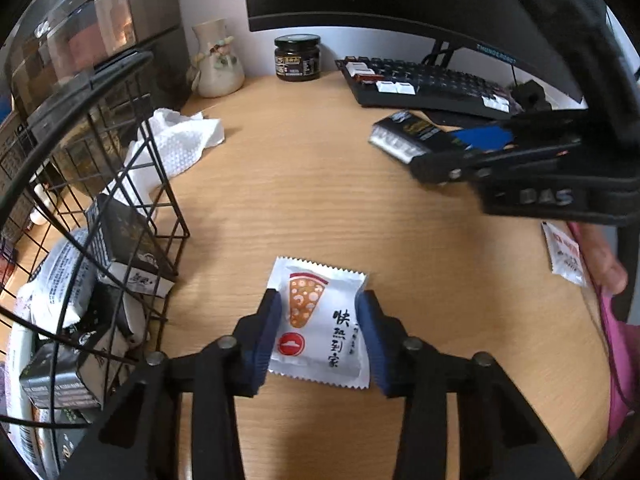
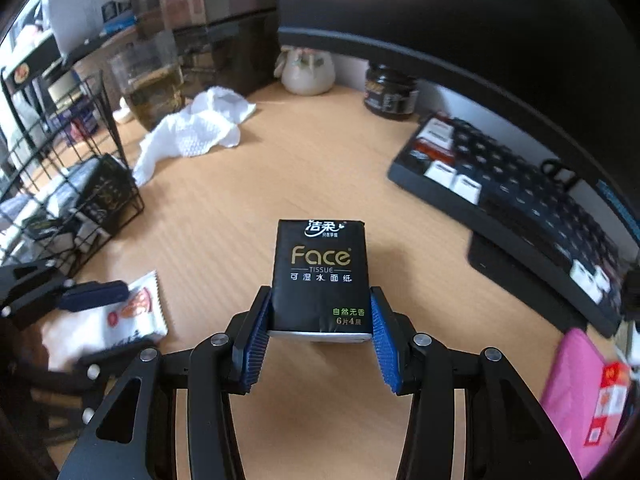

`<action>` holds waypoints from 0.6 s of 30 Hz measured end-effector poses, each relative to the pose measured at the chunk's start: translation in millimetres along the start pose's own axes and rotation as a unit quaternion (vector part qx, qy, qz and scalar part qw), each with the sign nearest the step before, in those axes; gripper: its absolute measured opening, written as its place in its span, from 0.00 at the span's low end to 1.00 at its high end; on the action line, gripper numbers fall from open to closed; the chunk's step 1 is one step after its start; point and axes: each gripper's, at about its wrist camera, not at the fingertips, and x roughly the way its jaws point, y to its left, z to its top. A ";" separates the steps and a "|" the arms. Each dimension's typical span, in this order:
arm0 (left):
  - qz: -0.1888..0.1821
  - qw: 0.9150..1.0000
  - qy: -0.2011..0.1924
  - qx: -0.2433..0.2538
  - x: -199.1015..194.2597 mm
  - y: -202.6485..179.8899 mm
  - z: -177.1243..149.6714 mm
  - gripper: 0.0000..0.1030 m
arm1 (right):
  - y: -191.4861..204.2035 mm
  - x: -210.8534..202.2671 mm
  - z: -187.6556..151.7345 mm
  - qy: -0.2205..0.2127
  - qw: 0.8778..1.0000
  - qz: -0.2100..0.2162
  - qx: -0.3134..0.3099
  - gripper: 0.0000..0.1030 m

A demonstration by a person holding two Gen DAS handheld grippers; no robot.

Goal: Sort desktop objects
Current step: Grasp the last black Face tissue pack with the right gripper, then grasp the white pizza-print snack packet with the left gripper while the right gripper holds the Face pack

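Sachet (image 1: 320, 320) lay flat on the surface (image 1: 320, 184), your left tongs (image 1: 322, 334) clamped on its two sides, a wire basket (image 1: 120, 184) to the left. In the right view, your right tongs (image 2: 322, 334) gripped a black tissue pack (image 2: 320, 276) above the surface.

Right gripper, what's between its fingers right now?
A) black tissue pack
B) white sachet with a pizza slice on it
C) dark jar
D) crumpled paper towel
A: in the right wrist view the blue pads of the right gripper press on both sides of the black tissue pack; the white sachet sits in the left gripper instead.
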 end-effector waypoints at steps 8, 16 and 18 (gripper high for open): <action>-0.011 1.000 0.000 0.004 -10.6 -11.1 -4.0 0.01 | 8.6 -45.1 -6.7 -0.040 0.999 0.001 -0.006 0.44; -0.010 0.999 -0.040 0.008 -48.2 -8.7 3.9 0.01 | 21.9 -62.7 -0.4 -0.060 0.998 -0.004 -0.016 0.45; -0.011 0.999 -0.051 0.007 -58.1 -8.3 6.6 0.01 | 24.3 -69.1 0.6 -0.065 0.998 -0.004 -0.018 0.45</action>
